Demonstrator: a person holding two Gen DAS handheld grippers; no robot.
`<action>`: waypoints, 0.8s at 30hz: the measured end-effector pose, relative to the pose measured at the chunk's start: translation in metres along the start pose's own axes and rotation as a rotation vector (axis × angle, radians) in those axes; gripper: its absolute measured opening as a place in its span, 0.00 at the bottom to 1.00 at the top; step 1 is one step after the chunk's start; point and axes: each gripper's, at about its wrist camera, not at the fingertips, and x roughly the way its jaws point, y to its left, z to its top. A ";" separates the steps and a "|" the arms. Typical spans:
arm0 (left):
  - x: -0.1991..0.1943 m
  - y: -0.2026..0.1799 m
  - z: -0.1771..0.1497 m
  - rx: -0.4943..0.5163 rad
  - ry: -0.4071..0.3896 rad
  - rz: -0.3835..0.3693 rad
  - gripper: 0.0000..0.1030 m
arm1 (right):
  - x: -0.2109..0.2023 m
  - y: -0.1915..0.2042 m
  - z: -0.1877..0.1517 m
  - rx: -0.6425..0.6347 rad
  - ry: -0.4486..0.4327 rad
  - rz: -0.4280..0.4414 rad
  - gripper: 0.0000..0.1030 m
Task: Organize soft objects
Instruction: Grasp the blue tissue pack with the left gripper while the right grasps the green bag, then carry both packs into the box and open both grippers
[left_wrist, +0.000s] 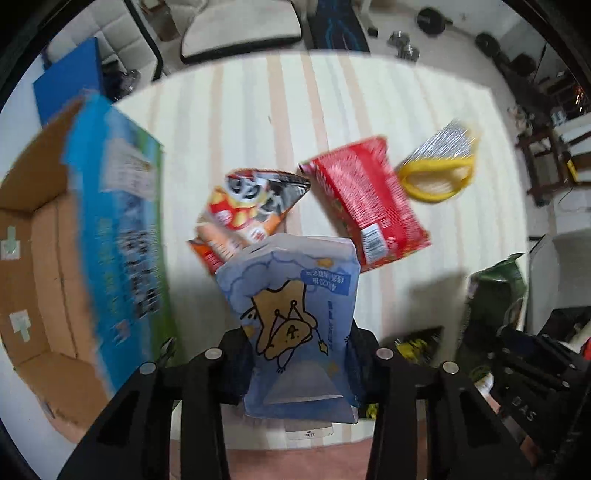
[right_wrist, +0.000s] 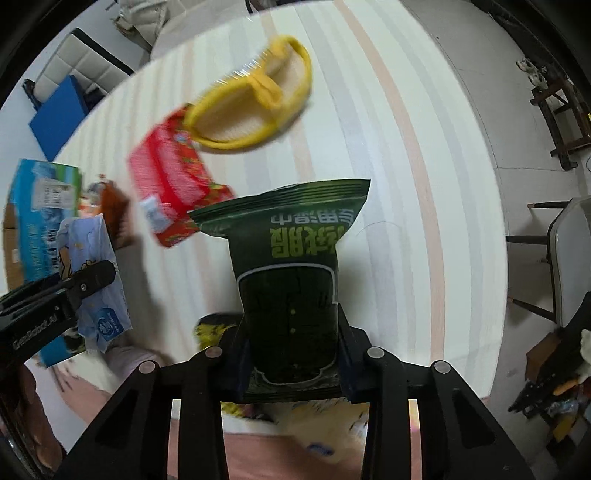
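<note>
My left gripper (left_wrist: 295, 354) is shut on a pale blue tissue pack (left_wrist: 291, 310) with a cartoon bear, held above the striped table (left_wrist: 240, 110). My right gripper (right_wrist: 293, 347) is shut on a dark green snack bag (right_wrist: 291, 266), also held above the table. The green bag shows at the right of the left wrist view (left_wrist: 495, 295), and the tissue pack at the left of the right wrist view (right_wrist: 92, 266). On the table lie a red packet (left_wrist: 369, 199), a yellow-rimmed packet (left_wrist: 439, 173) and an orange panda snack bag (left_wrist: 247, 210).
An open cardboard box (left_wrist: 40, 258) with a blue printed side (left_wrist: 118, 229) stands at the table's left. A yellow-and-black packet (right_wrist: 214, 328) lies near the front edge under my right gripper. Chairs (right_wrist: 569, 258) and floor clutter surround the table.
</note>
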 end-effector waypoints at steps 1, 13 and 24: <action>-0.013 0.003 -0.006 -0.007 -0.016 -0.010 0.36 | -0.007 0.003 -0.006 -0.001 -0.010 0.012 0.38; -0.137 0.121 -0.036 -0.111 -0.185 -0.025 0.36 | -0.135 0.157 -0.038 -0.178 -0.129 0.154 0.38; -0.088 0.267 0.009 -0.175 -0.077 0.007 0.36 | -0.085 0.350 -0.003 -0.253 -0.058 0.182 0.38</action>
